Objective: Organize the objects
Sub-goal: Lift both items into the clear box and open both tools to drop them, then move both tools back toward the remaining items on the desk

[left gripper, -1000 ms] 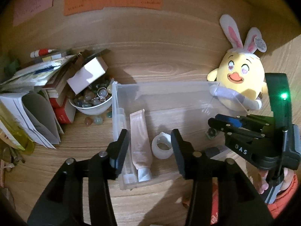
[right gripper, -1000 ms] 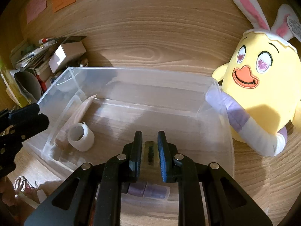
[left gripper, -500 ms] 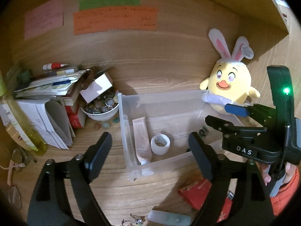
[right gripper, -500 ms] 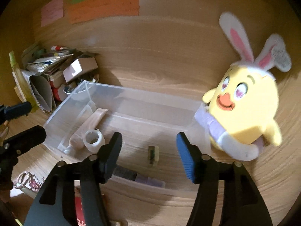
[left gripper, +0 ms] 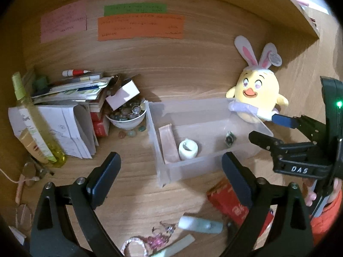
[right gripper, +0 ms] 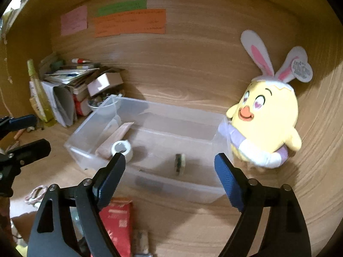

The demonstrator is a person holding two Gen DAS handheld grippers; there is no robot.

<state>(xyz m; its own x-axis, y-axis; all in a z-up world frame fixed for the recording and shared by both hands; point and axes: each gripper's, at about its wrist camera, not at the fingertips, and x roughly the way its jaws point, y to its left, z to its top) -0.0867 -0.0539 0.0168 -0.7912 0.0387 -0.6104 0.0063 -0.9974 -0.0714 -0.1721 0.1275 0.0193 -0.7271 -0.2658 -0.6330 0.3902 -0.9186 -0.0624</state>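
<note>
Left claw (left gripper: 171, 165) released, jaws opening, nothing between them; it hangs above the surface (left gripper: 133, 182) just in front of the clear bin (left gripper: 163, 171). Right claw (right gripper: 169, 167) also released, jaws opening and empty, over the bin's near wall. Bin sits mid-surface, toward the back wall. Inside: pink tube (left gripper: 168, 143) along the left wall, white tape roll (left gripper: 188, 148) just beside it, small dark item (right gripper: 180, 163) standing apart toward the right. Yellow bunny-eared plush (right gripper: 268, 120) touches the bin's right end. White bowl of stones (left gripper: 126, 117) just beside the bin's back-left corner, paper stack (left gripper: 70, 98) and yellow-green bottle (left gripper: 36, 128) further left. Red pack (left gripper: 227, 201) and pale tube (left gripper: 199, 224) lie on the surface near its front edge.
</note>
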